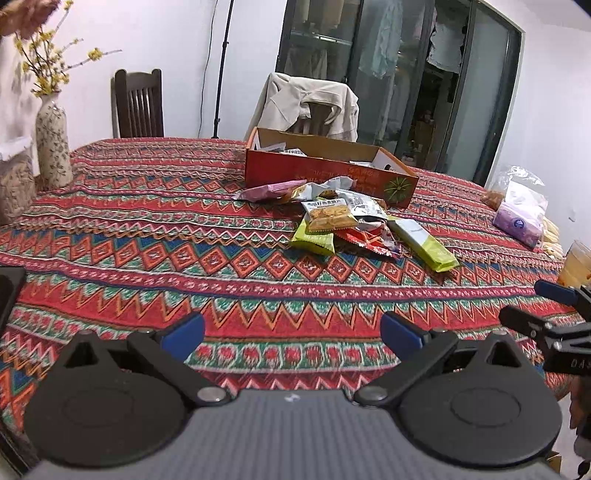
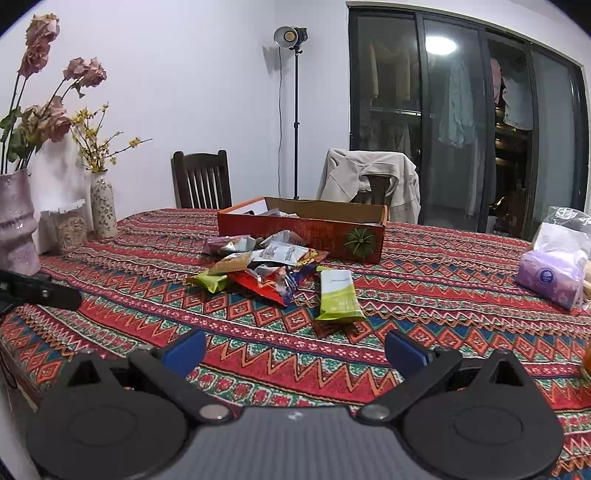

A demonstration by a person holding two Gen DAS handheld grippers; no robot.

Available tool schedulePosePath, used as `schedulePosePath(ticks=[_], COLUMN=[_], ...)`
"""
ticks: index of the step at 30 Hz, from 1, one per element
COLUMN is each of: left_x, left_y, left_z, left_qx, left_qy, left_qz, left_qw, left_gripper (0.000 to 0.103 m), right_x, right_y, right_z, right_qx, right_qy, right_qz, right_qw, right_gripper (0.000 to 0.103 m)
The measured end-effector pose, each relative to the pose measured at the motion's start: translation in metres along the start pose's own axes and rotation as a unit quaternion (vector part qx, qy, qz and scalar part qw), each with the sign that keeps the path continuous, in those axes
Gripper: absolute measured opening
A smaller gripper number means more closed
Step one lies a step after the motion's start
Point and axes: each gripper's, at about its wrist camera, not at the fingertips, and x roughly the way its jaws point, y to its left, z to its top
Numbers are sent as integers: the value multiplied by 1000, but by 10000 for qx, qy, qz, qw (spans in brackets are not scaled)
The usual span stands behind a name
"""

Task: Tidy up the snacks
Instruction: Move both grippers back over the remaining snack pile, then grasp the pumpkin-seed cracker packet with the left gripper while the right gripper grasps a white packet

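The room is evenly lit and rather bright. A lamp (image 2: 290,36) on a stand glows by the wall and throws its shadow there. A ceiling light reflects as glare in the dark glass door (image 2: 439,45). Both views bend strongly at the edges, with dark corners. The tablecloth (image 1: 258,354) looks slightly blurred near the camera.

heap of foil snack packets (image 2: 264,269) on worktop (image 2: 424,295) before open red cardboard box (image 2: 306,234) | floral ceramic vase (image 2: 103,208) far left | purple tissue pack (image 2: 546,277) right
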Motion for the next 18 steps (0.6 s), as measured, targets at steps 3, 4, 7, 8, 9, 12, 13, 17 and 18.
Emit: schedulePosePath(ticks=[3,4,7,8,9,12,13,17,18], left_x=[19,27,51,61,72,108,121,169,180], left_y=[-1,-2,-10,-14,-17,-25,-26,-27,-26], left_z=[11,15,32,38,46,69,77,96,99], left_qx=[-64,-69,43,110,167,187,148,-9,-82], left_qy=[9,-16,-114,-160,-190,-98,-38,270,384], left_qz=[-131,-186,-281,-318,-360,-486,-525,-700,-688], left_qw=[9999,9998,9995,9993,9990,9986,9985,9972,9969], left_gripper=[103,103,102,100,97,88,86,77,72], right_x=[10,14,26,30,33,46,51,66,70], right_y=[2,2,-2,-4,-6,-13,-15,-23,-25], right_z=[1,2,6,8,9,14,15,18,19], right_qx=[-58,-76,-69,-42,-19,75,106,191,202], right_qy=[14,22,44,44,47,61,74,128,145], right_qz=[-50,-82,-76,-69,-64,-71,-82,-93,-96], right_qw=[10000,9999,9999,10000,10000,9999,9999,9997,9996], right_gripper=[103,103,103,103,103,103,103,103,103])
